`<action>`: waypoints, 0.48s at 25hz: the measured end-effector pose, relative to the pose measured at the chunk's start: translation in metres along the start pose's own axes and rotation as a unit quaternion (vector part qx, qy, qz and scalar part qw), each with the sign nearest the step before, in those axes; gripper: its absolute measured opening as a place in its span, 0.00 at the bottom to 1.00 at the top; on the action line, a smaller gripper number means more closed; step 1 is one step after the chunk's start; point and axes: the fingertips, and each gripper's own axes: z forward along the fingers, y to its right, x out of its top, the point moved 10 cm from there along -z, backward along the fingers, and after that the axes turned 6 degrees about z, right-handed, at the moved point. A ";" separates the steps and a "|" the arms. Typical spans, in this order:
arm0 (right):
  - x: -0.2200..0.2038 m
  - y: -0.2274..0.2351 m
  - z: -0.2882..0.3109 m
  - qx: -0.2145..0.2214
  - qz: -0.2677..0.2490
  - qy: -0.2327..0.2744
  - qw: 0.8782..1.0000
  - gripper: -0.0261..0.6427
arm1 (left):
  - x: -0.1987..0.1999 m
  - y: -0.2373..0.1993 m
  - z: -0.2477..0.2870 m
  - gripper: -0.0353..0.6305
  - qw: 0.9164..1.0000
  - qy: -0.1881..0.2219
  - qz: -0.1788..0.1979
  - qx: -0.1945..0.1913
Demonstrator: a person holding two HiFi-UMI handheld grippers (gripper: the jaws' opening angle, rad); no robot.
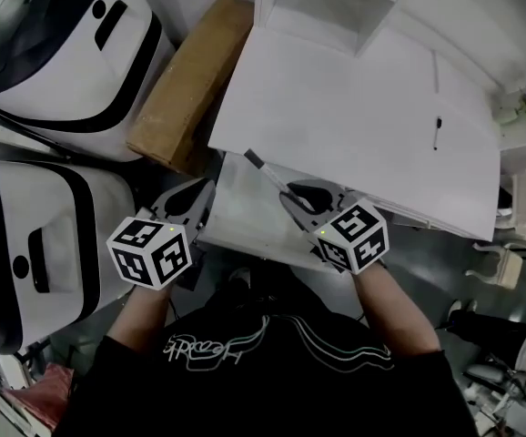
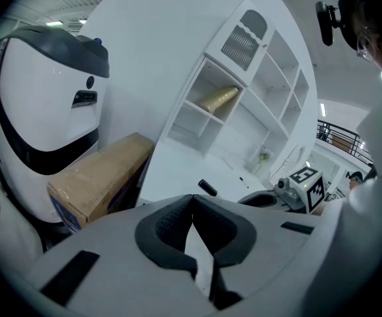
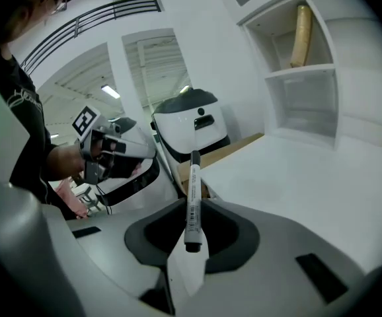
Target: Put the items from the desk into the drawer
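My right gripper [image 1: 292, 196] is shut on a grey marker [image 1: 265, 173] with a black cap, which sticks out forward and up from its jaws [image 3: 192, 200]. It hovers over the open white drawer [image 1: 240, 218] at the desk's front edge. My left gripper [image 1: 199, 197] hangs over the drawer's left side, shut, with nothing between its pads [image 2: 168, 223]. A thin black pen [image 1: 437, 133] lies on the white desk [image 1: 336, 116] to the far right. In the left gripper view the marker's cap [image 2: 207, 187] and the right gripper [image 2: 270, 200] appear ahead.
A cardboard box [image 1: 188, 85] leans along the desk's left side. Two large white-and-black machines [image 1: 63, 53] [image 1: 35, 244] stand to the left. A white shelf unit [image 1: 327, 7] rises at the desk's back, with a tan roll [image 3: 301, 35] in one compartment.
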 end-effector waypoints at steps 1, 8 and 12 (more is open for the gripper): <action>-0.006 0.001 0.009 0.005 -0.009 -0.015 1.000 0.17 | -0.001 -0.003 -0.001 0.09 1.000 0.000 -0.003 0.004; -0.067 0.019 0.077 0.038 -0.070 -0.157 0.984 0.17 | -0.016 -0.021 -0.011 0.09 0.999 -0.010 -0.023 0.039; -0.095 0.027 0.118 0.041 -0.139 -0.211 0.967 0.17 | -0.021 -0.032 -0.012 0.09 0.998 -0.015 -0.030 0.058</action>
